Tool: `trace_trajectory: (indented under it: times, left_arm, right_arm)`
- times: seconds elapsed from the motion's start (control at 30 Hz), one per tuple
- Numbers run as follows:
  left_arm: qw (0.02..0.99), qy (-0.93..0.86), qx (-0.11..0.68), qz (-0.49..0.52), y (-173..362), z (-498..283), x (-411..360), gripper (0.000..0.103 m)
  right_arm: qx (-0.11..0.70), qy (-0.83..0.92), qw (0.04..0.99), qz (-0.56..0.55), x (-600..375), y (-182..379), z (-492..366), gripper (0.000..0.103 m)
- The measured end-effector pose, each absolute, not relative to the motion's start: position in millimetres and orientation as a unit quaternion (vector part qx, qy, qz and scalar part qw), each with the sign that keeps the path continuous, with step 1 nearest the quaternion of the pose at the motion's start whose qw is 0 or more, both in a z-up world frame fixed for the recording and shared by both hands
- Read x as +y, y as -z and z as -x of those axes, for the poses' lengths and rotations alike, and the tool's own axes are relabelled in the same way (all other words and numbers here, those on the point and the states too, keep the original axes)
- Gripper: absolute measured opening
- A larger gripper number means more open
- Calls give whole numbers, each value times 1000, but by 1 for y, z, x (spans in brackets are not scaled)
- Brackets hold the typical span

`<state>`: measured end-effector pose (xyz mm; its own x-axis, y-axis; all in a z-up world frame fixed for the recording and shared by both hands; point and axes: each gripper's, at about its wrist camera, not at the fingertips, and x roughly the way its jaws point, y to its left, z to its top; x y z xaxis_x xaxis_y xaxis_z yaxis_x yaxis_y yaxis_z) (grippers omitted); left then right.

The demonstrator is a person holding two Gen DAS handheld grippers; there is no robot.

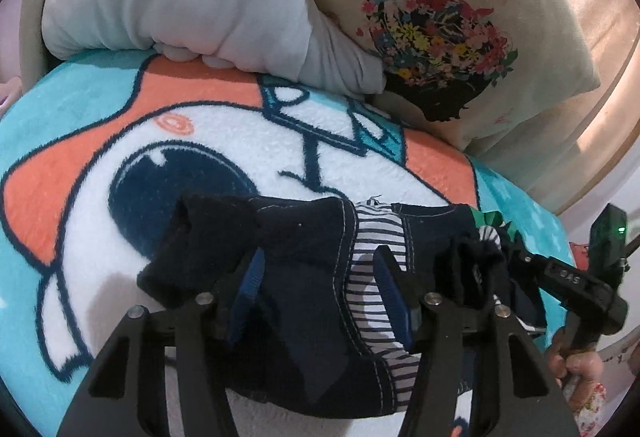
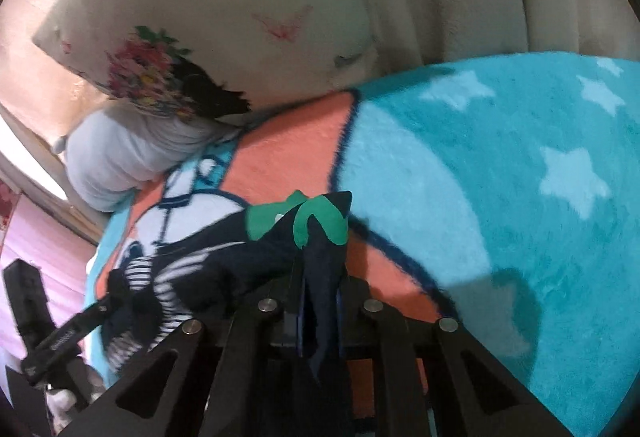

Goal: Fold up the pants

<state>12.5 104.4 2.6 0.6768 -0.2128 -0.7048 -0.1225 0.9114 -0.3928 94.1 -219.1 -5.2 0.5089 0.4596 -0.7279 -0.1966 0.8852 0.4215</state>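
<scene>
Pants (image 1: 304, 277) bunched, dark with striped lining showing, lying on blanket (image 1: 200, 141) on bed, between your two grippers.

Right gripper (image 2: 320, 301): jaws pinching pants edge near green patch (image 2: 316, 221). Thin pinch; tug sideways and fabric likely slips out.

Left gripper (image 1: 320, 297): jaws spread, straddling pants, gripping nothing. Lift now and only one side rises; pants twist, fold goes crooked.

Fluffy blanket may drag fabric. Pillow (image 1: 440, 17) near; wide swing could snag it.
</scene>
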Motion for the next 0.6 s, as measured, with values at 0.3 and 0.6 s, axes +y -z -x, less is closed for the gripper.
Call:
trace_trajectory:
  times: [0.3,0.6]
  left_arm:
    - [901,112,355,222,-52,28,100,54]
    - [891,123,413,141,-20,-3,40,53]
  right_arm:
    - [389,-173,900,-98,-241,-59,-65,37]
    - [472,-303,826,55,-143,-40,-111,44]
